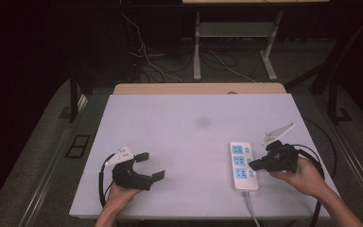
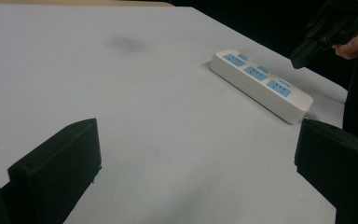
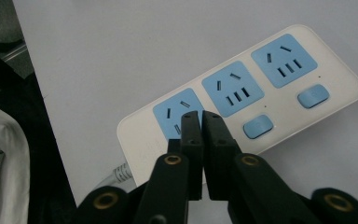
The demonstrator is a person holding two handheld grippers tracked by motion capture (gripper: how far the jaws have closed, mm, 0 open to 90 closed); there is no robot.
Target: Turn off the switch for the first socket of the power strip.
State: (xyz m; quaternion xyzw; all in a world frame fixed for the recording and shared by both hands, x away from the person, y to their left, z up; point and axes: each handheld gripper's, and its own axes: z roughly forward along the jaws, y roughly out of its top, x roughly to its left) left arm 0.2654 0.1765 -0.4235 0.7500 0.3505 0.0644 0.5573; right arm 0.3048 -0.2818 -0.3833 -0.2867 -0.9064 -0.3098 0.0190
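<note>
The white power strip (image 1: pixel 243 166) lay near the worktop's (image 1: pixel 179 137) right near corner, lengthwise from near to far, its grey cord (image 1: pixel 252 210) running off the near edge. The right tongs (image 1: pixel 251 165) hovered at its right side, tips pressed together with nothing between them, over the nearest blue socket (image 3: pixel 177 112). The left tongs (image 1: pixel 150 165) stood wide apart and empty at the near left, well apart from the strip. Bare white surface stretched between them and toward the far edge.
</note>
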